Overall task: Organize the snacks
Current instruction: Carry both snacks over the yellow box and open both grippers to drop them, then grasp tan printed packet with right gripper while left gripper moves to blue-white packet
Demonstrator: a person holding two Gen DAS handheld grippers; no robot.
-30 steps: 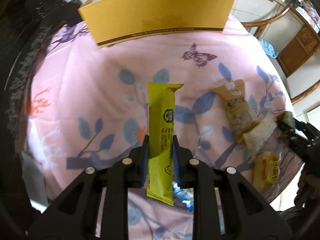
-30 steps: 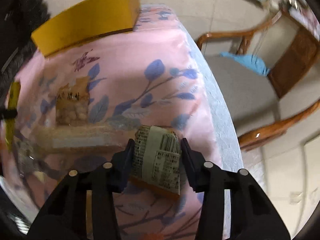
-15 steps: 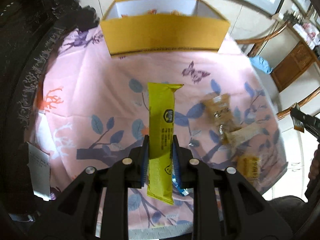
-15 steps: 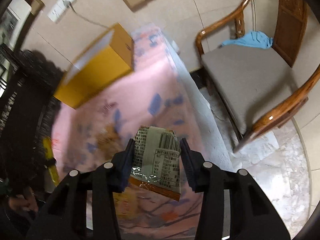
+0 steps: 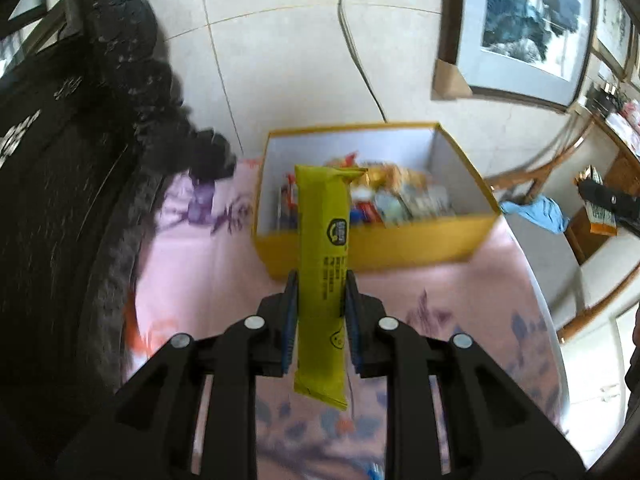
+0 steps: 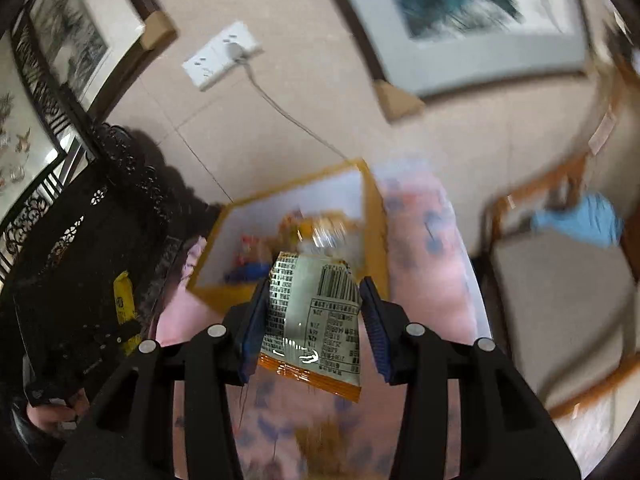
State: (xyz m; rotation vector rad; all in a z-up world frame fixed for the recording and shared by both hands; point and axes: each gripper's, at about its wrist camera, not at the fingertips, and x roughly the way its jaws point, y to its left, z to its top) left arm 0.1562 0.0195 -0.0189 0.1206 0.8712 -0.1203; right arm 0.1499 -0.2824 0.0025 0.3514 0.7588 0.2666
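Rising off the pink tablecloth (image 5: 224, 280) since a second ago, both snacks now being carried toward the yellow box (image 5: 376, 240), whose open top was hidden then and is showing now. Gripping the long yellow bar (image 5: 323, 264) low on its length, left gripper (image 5: 320, 300) clamped tight on it, most of the bar sticking up above the pads and overlapping the near wall of the box in the left wrist view. Pinching the silver packet (image 6: 316, 312) across its width, right gripper (image 6: 314, 312) clamped on it, packet hanging short of the box's near corner.

Risking, most likely, a clash: both grippers heading for one opening at once, already crowded with wrappers. Also risking the bar's tall free end catching the near wall and twisting out of the pads. Letting go early probably meaning a snack landing on the cloth, not inside.
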